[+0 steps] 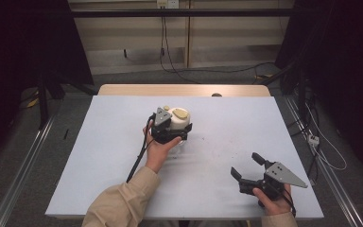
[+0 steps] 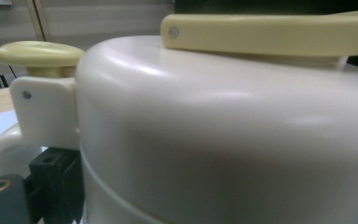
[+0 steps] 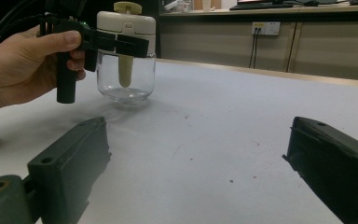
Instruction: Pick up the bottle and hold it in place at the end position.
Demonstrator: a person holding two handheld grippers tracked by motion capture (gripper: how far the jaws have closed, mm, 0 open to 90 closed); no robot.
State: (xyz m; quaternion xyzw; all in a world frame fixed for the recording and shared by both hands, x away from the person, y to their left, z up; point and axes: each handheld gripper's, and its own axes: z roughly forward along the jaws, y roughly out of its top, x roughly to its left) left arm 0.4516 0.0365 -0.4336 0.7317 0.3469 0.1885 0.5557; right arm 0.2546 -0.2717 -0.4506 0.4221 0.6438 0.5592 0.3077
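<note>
A glass jar (image 1: 179,124) with a cream-white top stands on the table near its middle. The top (image 2: 214,130) carries a yellowish knob (image 2: 39,53) and a flat yellowish lever (image 2: 270,32). My left gripper (image 1: 182,130) is shut on the jar's top, one black jaw on either side of it. From the right gripper view, the jar (image 3: 126,70) shows a clear body with a pale tube inside, and the left gripper (image 3: 116,44) clamps its top. My right gripper (image 1: 245,164) rests near the front right, open and holding nothing (image 3: 196,154).
A pale sheet (image 1: 99,142) covers the table, with a wooden strip (image 1: 123,90) along the far edge and a small round thing (image 1: 216,95) on it. Cables (image 1: 170,61) run over the floor behind. Metal rails (image 1: 19,170) flank the table.
</note>
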